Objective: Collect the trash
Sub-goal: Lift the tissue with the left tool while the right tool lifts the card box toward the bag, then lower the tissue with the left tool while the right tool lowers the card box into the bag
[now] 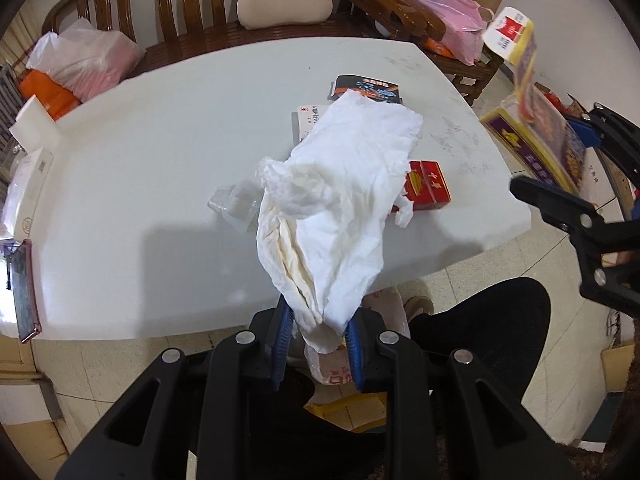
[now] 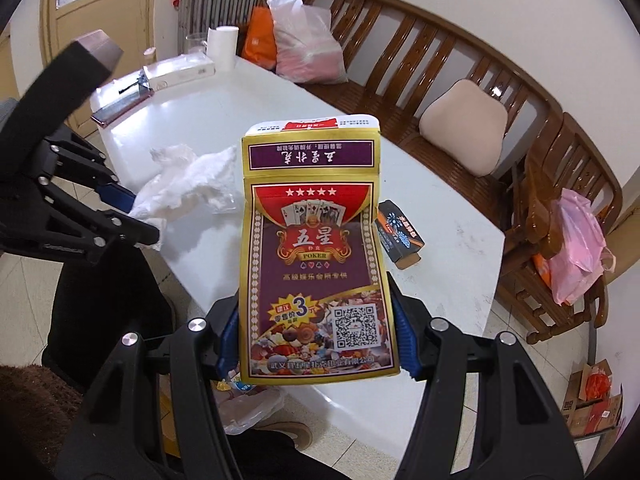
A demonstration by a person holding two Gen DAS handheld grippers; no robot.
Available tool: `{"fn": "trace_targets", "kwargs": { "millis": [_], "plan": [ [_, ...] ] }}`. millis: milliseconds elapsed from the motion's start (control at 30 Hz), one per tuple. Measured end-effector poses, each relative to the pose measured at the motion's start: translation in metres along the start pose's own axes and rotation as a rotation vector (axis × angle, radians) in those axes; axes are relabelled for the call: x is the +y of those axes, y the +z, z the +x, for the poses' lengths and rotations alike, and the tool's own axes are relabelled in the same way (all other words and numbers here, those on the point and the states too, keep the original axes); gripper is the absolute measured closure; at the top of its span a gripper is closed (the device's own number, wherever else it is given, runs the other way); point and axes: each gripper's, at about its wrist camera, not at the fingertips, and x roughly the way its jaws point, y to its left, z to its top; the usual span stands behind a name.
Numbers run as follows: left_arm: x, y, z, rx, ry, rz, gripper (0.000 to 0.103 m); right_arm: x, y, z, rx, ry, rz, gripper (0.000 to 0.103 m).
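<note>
A curved brown wooden bench (image 2: 460, 76) stood behind the white table (image 1: 160, 160) — a beige cushion (image 2: 464, 128) leaned on its slats, and a pink plastic bag (image 2: 576, 248) rested on a wooden chair (image 2: 552, 216).

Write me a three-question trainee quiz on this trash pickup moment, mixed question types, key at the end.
1. True or false: the left gripper is shut on the crumpled tissue.
2. What does the right gripper hold? A) red box B) playing-card box C) phone
3. Fill in: the red box lies on the ____ table.

Key: 1 true. 2 B, the playing-card box. 3 white.
</note>
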Motion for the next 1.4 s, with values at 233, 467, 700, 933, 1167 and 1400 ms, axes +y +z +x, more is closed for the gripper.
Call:
{"fn": "trace_targets", "kwargs": {
  "millis": [233,467,700,933,1167,1400],
  "plan": [
    [-0.009,-0.031,-0.001,-0.014,0.001,0.037,0.079,0.031,-0.029,-0.015,0.012,-0.003,-0.004,0.043],
    [-0.028,-0.067,0.019,0.003,-0.01,0.069,0.079,0.061,-0.061,-0.013,0.043,0.008,-0.003,0.043],
    [-0.041,-0.096,0.037,0.002,-0.026,0.076,0.079,0.075,-0.089,-0.006,0.083,0.024,0.024,0.043],
    [-0.045,-0.12,0.053,0.004,-0.009,0.079,0.079,0.082,-0.111,0.008,0.126,0.046,0.063,0.043],
    [-0.047,-0.137,0.075,0.013,0.032,0.081,0.079,0.093,-0.132,0.025,0.152,0.038,0.068,0.043],
    [-0.049,-0.143,0.101,0.031,0.036,0.074,0.079,0.103,-0.148,0.048,0.19,0.045,0.074,0.043]
  ]
}}
